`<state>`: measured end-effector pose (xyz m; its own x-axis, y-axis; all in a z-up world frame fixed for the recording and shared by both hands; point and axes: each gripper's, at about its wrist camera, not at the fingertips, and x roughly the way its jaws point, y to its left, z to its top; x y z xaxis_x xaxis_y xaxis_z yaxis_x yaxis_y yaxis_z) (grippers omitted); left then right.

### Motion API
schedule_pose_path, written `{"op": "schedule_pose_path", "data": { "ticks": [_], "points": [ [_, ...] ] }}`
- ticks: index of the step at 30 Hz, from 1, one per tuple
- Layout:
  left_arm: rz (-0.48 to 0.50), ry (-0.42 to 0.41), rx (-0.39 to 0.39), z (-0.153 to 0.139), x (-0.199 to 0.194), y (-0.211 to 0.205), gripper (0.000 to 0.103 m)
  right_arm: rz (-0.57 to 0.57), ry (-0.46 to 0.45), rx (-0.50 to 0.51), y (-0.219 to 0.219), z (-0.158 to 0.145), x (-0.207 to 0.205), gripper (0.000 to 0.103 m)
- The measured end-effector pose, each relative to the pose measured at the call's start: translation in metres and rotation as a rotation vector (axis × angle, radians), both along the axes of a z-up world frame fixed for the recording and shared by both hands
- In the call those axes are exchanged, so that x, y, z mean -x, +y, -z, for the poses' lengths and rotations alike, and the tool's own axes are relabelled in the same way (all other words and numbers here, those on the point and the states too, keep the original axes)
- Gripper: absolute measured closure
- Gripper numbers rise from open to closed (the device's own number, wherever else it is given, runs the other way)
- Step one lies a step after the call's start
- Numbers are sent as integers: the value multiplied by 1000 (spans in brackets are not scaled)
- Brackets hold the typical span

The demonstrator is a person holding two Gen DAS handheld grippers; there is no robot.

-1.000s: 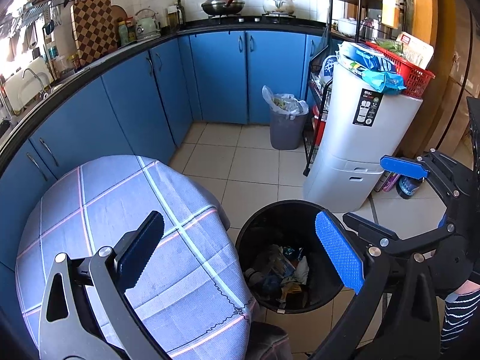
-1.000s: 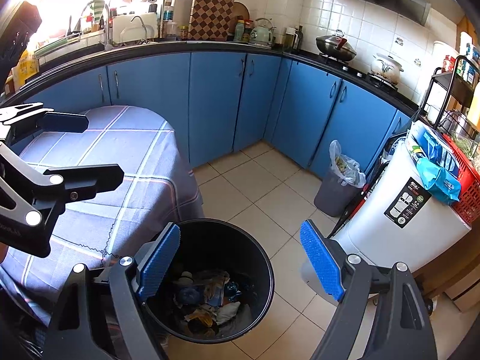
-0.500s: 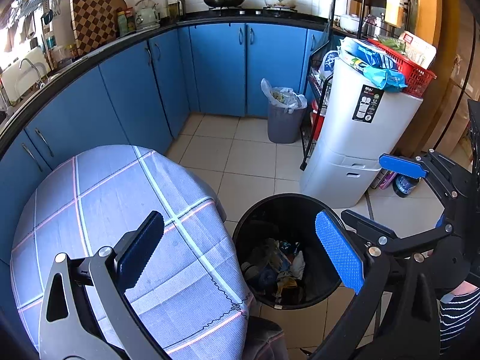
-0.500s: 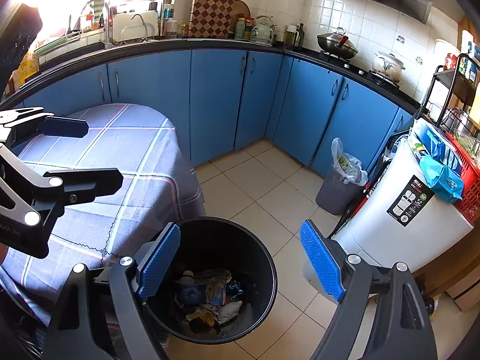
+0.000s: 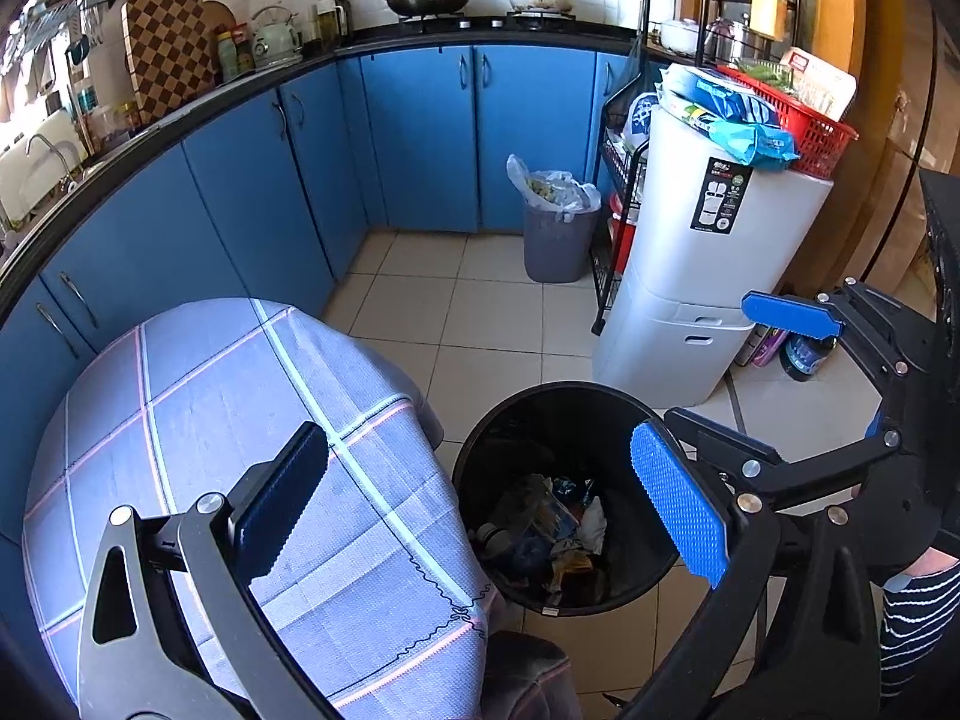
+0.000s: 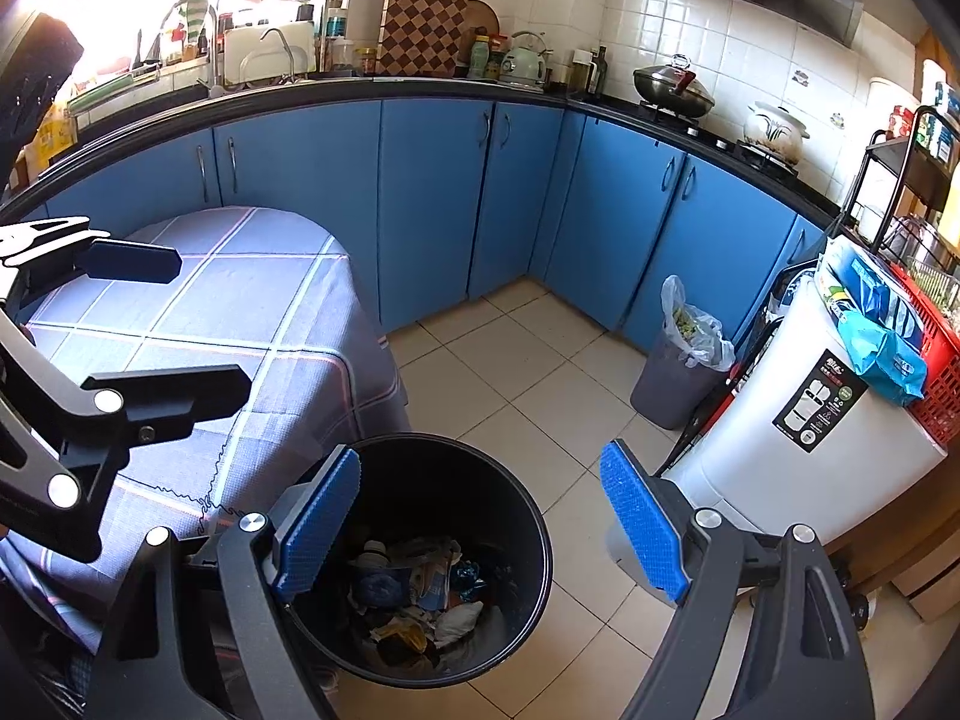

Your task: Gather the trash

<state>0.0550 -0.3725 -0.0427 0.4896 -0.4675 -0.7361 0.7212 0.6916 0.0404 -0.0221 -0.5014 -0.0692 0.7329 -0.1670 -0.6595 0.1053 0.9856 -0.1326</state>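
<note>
A black round trash bin point(image 5: 528, 408) stands on the tiled floor beside a table, and it also shows in the right wrist view point(image 6: 522, 516). Crumpled wrappers and paper trash point(image 5: 546, 534) lie at its bottom, also seen in the right wrist view point(image 6: 420, 594). My left gripper point(image 5: 480, 498) is open and empty, held high above the table edge and the bin. My right gripper point(image 6: 480, 528) is open and empty above the bin. The right gripper also shows at the right of the left wrist view point(image 5: 792, 315).
A round table with a blue checked cloth point(image 5: 198, 420) stands left of the bin. A small grey bin with a plastic liner point(image 5: 555, 228) stands by the blue cabinets point(image 5: 420, 132). A white appliance point(image 5: 708, 252) with a red basket point(image 5: 810, 126) stands to the right.
Both grippers have risen and drawn back a little, so the bin and table look smaller and lower in the views. Both stay open and empty.
</note>
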Motion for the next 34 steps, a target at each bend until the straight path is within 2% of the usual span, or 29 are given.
{"op": "schedule_pose_path", "data": {
  "ticks": [34],
  "points": [
    [14, -26, -19, -1, 5, -1, 3, 2, 6, 8, 3, -1, -1, 23]
  ]
}}
